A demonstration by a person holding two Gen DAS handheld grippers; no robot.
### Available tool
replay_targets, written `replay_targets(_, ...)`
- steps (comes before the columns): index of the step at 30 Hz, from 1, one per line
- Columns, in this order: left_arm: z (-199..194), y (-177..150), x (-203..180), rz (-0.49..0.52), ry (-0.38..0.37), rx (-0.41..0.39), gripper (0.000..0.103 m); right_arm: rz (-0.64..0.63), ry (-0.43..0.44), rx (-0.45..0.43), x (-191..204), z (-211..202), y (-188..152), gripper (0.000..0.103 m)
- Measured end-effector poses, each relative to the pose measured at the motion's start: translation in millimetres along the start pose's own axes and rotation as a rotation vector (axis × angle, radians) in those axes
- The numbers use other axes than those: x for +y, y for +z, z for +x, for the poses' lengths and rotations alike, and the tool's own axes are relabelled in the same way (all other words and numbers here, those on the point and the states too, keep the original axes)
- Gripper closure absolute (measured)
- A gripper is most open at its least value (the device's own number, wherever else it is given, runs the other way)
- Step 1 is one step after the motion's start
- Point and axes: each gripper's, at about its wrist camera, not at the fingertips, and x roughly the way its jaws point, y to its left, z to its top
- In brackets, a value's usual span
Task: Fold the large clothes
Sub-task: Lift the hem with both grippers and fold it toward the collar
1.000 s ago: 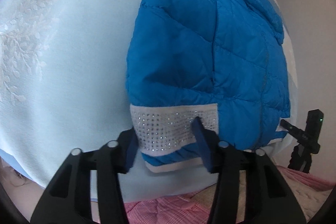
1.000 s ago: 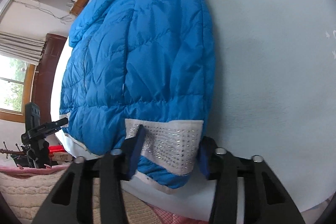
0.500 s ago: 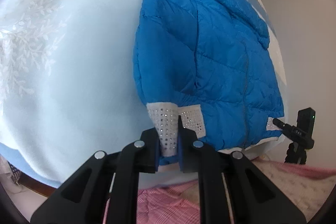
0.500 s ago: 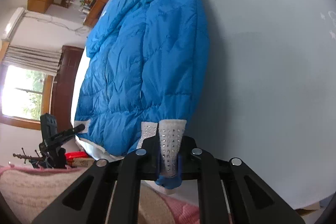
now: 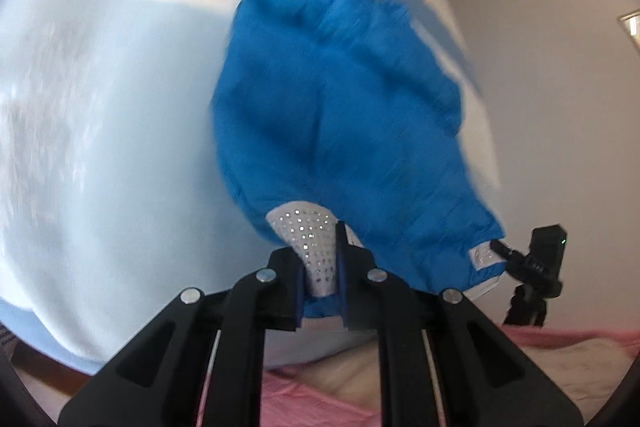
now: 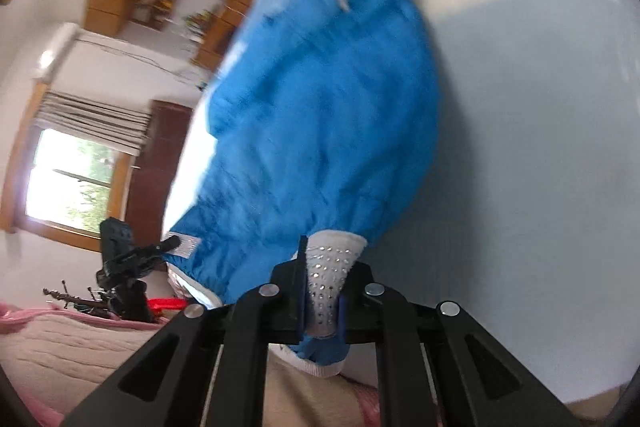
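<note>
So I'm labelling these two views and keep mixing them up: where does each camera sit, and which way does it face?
Left wrist: on the left gripper, looking down along its fingers at the blue jacket on the pale sheet; black fingers clamp a studded cuff.
Right wrist: on the right gripper, facing the same jacket, window at left; fingers clamp the other cuff.
Shared: jacket, sheet, tripod camera.

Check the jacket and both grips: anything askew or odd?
Nothing stands out. The left gripper and right gripper are each shut on a studded grey cuff panel at the hem of the blue jacket, which lies on the pale sheet.
</note>
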Motion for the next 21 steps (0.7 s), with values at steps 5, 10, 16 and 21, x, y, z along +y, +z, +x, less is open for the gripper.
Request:
replay_targets(5,-13.1,37.5,-17.0,0.018,-0.047,-0.073,0.092,-0.034,0.043,-0.057,15.5,-10.2,43.4,0.093)
replay_targets(10,-12.6,75.8,-29.2,0.044,-0.08,-0.104,0.092,-0.035,0.065,-0.08,22.1,-9.8,86.2,0.093)
replay_targets(16,0.1,137.9,-48.0,0.077,-0.096,-0.137,0.092,-0.015,0.073,-0.065,25.4,1.4,148.5,0.092)
replay_targets(21,27.8,198.1,-48.7,0.06,-0.091,-0.136,0.092,0.025,0.068,-0.036,17.8,27.6,207.2,0.092)
